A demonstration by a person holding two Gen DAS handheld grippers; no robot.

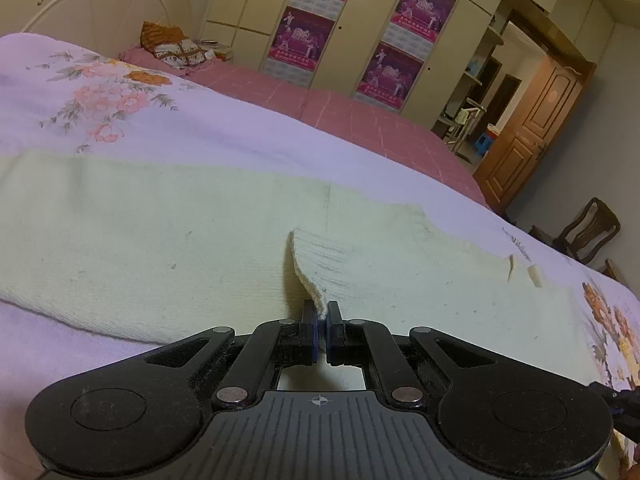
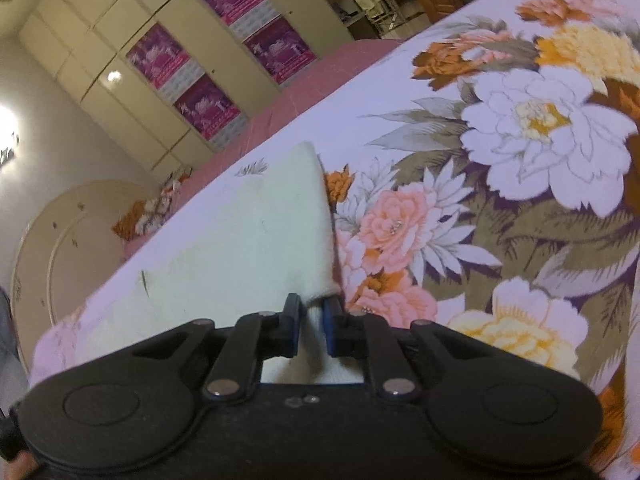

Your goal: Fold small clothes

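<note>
A cream knitted garment (image 1: 160,232) lies spread on the floral bedspread (image 1: 120,92). My left gripper (image 1: 321,312) is shut on a ribbed cuff (image 1: 320,264) of the garment, which stands lifted off the flat part. In the right wrist view the same cream garment (image 2: 248,240) stretches away from my right gripper (image 2: 311,312), whose jaws are shut on a folded edge of the knit just above the bedspread (image 2: 520,140).
A pink checked sheet (image 1: 360,120) covers the far part of the bed, with pillows (image 1: 176,48) at the cream headboard (image 1: 100,4). A wardrobe with purple posters (image 1: 304,32) stands behind. A wooden door (image 1: 528,136) and a chair (image 1: 588,232) are at the right.
</note>
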